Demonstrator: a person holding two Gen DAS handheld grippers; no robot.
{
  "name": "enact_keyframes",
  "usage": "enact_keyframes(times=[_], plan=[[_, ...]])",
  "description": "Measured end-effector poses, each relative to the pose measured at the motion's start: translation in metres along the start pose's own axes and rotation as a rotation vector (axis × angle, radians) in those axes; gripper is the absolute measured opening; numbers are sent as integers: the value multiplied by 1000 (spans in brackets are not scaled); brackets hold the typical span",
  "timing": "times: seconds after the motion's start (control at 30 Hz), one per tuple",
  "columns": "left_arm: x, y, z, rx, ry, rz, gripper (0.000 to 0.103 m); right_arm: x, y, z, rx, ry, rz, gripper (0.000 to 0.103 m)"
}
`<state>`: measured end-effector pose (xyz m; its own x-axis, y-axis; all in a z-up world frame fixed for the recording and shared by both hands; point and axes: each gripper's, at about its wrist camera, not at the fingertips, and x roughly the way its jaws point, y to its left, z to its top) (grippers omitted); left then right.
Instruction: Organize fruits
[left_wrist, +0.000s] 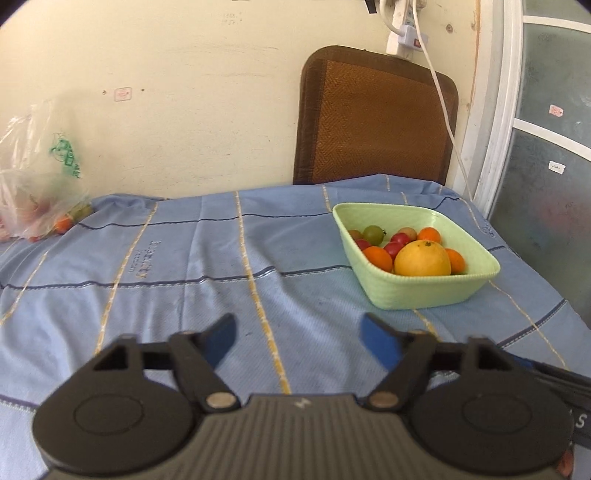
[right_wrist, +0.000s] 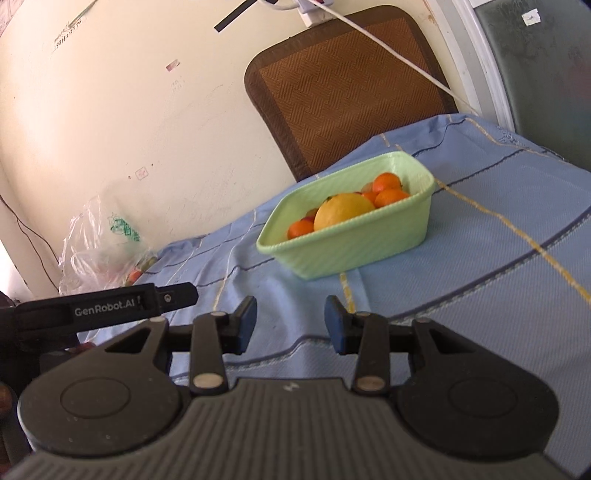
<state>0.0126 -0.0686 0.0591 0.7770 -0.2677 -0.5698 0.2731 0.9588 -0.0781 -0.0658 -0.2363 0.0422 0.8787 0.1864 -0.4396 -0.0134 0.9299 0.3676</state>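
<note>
We hold the left gripper (left_wrist: 299, 332) spread wide and the right gripper (right_wrist: 290, 319) parted less widely, both empty above the blue cloth (left_wrist: 184, 280). The fruits lie in the green bowl (left_wrist: 424, 291): a big yellow fruit (left_wrist: 422, 258) among small oranges and tomatoes. Far left of the bowl, by the wall, a plastic bag (left_wrist: 33, 184) holds more.

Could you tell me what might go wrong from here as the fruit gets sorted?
The large yellow fruit sits high among small oranges in the green basket; pulling it could spill them. The plastic bag is flimsy and may snag. Both the left gripper and right gripper are open, empty.
</note>
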Motion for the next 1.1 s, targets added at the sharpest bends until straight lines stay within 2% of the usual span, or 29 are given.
enact_keyframes(times=[0.03,0.1,0.3,0.47,0.57,0.93,1.1], plan=[[-3,1,-2,3,-12,12,96,-2,2,-2,0,3,-2,43],[-8,1,-7,19,-27,26,96,-4,5,-7,2,7,-11,44],[-13,3,-19,38,-20,42,103,-5,6,-15,20,27,-30,44],[-14,5,-24,41,-1,47,103,-6,4,-15,27,27,-36,45],[-12,6,-25,36,20,50,103,-6,3,-15,23,23,-36,51],[-3,13,-32,13,77,71,103,-1,-2,-15,24,32,-49,52],[3,12,-35,27,83,82,103,1,-5,-11,12,2,-83,54]])
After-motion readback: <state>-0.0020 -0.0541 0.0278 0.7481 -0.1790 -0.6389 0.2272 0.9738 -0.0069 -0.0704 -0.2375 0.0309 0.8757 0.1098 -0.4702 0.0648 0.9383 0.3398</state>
